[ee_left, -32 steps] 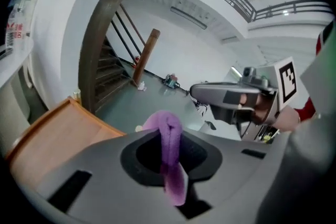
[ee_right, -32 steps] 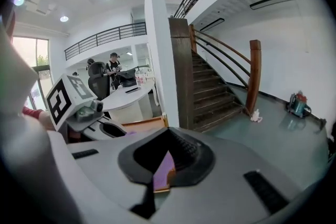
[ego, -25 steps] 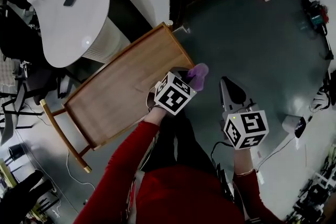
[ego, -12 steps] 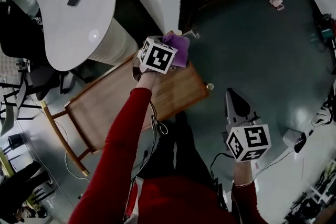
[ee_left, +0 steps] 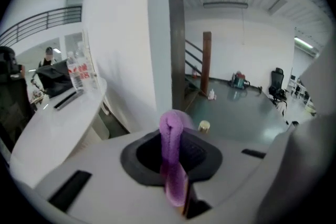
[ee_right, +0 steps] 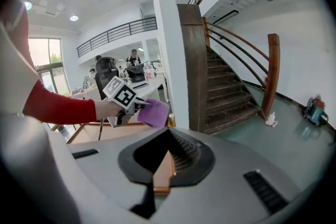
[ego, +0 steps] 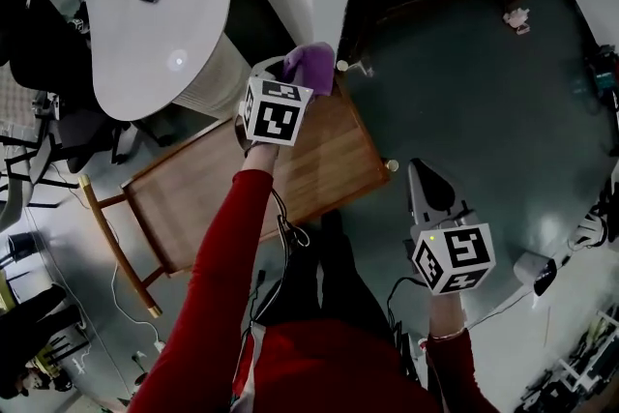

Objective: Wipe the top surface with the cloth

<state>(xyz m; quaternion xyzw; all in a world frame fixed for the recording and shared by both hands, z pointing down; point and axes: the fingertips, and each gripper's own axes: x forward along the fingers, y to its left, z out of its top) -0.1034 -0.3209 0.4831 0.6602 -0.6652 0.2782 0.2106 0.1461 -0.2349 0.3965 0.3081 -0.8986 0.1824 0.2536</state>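
- Purple cloth (ego: 311, 65): soft, light and limp, probably microfibre. It should fold and bunch rather than slide, and it cannot break.
- Best hold, as I judge it: pinch one bunched edge so a loose flap is left to drag flat on the wood. A hold in the middle would leave only a wad to wipe with.
- Left gripper (ego: 293, 84): jaws clamped on the cloth. In the left gripper view the cloth (ee_left: 172, 160) runs as a folded strip straight down the jaw line, with a rounded hump past the tips.
- Cloth relative to that gripper: it sticks out of the tips toward 1 o'clock of the marker cube in the head view. The right gripper view shows it as a flat flap (ee_right: 154, 113) hanging off the tips.
- Cloth position: over the far corner of the wooden top (ego: 319, 160), at the 12 o'clock end. Cannot tell whether it touches the wood.
- Right gripper (ego: 422, 173): jaws look together with nothing in them, held off the top's 4 o'clock side, well apart from the cloth.
- Wiping looks underway at the far end, and most of the top toward 7 o'clock is bare.
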